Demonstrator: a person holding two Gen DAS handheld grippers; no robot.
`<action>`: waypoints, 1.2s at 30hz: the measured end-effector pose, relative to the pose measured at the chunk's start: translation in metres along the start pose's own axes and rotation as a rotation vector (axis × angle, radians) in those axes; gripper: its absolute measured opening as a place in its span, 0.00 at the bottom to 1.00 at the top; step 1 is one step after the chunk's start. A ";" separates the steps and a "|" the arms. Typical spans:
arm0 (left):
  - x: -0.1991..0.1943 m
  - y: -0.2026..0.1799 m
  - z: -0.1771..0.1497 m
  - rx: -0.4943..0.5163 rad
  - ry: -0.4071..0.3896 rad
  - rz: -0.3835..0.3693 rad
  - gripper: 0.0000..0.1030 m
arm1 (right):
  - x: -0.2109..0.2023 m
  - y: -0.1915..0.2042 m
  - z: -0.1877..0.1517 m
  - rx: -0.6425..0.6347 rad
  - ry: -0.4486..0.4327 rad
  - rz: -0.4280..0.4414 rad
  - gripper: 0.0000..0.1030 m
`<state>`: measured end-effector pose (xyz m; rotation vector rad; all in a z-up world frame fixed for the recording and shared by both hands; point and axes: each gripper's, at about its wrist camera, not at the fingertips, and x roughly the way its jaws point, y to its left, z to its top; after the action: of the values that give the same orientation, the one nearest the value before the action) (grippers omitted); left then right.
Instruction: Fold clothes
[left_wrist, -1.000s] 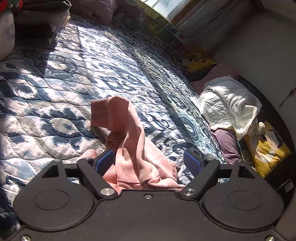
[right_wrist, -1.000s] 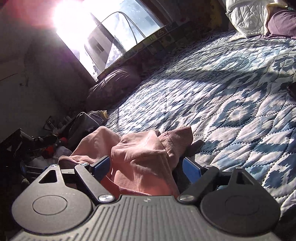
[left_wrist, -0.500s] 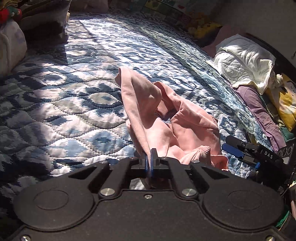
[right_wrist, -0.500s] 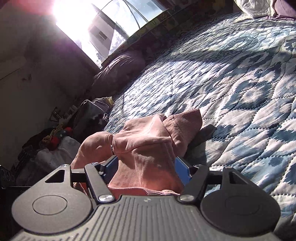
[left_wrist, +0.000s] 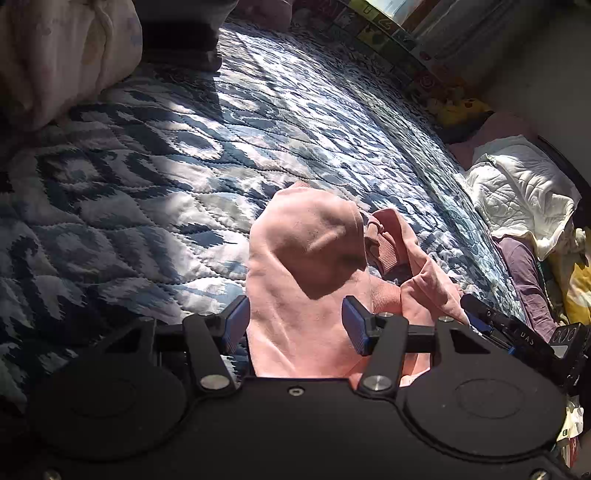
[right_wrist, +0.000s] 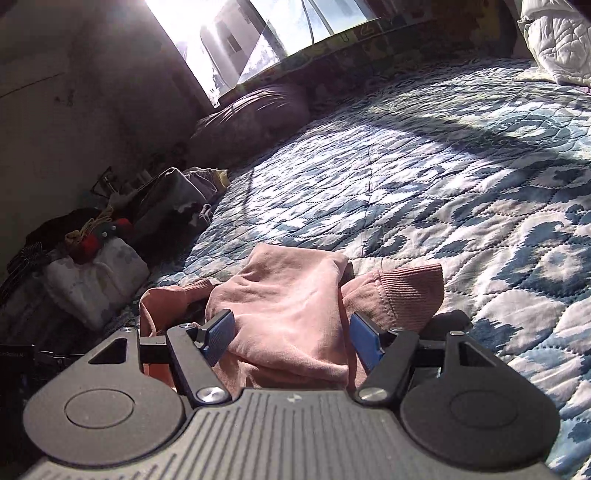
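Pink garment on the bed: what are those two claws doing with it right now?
Left gripper open, right gripper open, both straddling cloth. Pink garment bunched on the quilt, unfolded. Nothing in the way.

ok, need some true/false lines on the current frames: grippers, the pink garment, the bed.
1. Both hand-held grippers are open. True: left and right each have pads apart with cloth between.
2. The pink garment lies flat and neatly folded. False: it is bunched, a ribbed cuff sticking out.
3. The garment sits on a blue patterned quilt. True.
4. A white quilted blanket covers the garment. False: it lies apart, at the bed's far edge.
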<state>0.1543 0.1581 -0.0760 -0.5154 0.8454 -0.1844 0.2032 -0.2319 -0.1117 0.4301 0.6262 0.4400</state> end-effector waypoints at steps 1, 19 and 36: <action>0.009 0.003 0.003 -0.012 0.003 0.004 0.52 | 0.005 0.001 0.002 -0.006 0.010 -0.002 0.72; 0.009 0.033 -0.020 -0.079 -0.028 0.082 0.01 | -0.075 -0.002 -0.019 0.062 -0.133 -0.086 0.10; -0.050 -0.028 -0.015 0.189 -0.188 0.172 0.50 | -0.121 -0.005 -0.036 0.040 -0.176 -0.474 0.40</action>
<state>0.1118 0.1459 -0.0371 -0.2763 0.6766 -0.0555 0.0933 -0.2887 -0.0849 0.3393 0.5445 -0.0618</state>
